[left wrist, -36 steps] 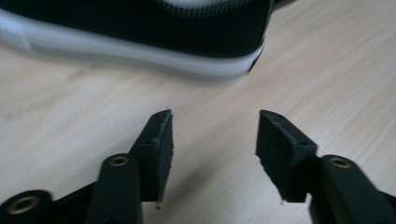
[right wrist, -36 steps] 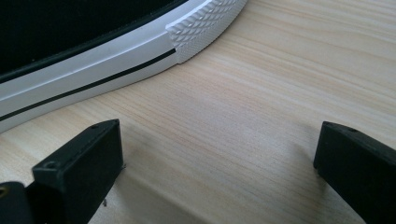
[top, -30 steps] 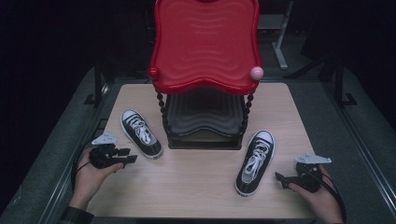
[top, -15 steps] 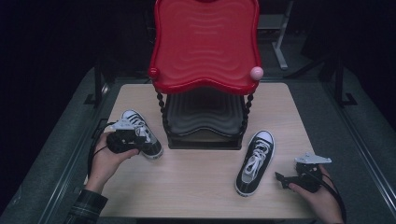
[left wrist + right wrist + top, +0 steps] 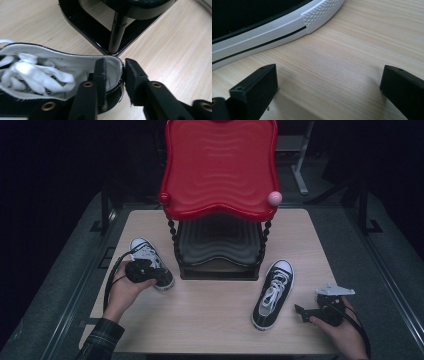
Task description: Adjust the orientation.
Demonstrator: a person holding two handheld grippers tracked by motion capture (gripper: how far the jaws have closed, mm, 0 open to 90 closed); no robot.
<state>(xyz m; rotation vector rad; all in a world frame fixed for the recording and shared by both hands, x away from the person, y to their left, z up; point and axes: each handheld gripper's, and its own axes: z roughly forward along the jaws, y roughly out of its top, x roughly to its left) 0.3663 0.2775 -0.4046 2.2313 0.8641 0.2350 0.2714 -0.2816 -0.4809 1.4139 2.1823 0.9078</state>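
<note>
1. Where the heel collar of the left shoe (image 5: 57, 72) rises, it is straddled by the left gripper (image 5: 115, 75): one jaw is set inside the shoe's opening, the other outside the heel, and the heel wall is pinched between them after the jaws have just been closing.
2. That shoe is seen lying near the table's (image 5: 210, 325) left edge, its heel end close beside the corner of the black base of the stand (image 5: 220, 270).
3. Little open room is left between the heel and the stand's post (image 5: 117, 32); bare wood is shown on the outer side of the jaws.
4. The right gripper (image 5: 312, 312) is held low over the table near its right front corner, jaws spread wide with nothing between them.
5. The right shoe (image 5: 272, 295) is laid just left of that gripper, apart from it; its white ribbed sole edge (image 5: 322, 15) is seen just ahead of the jaws.
6. A broad strip of bare tabletop is left between the two shoes, in front of the stand.
</note>
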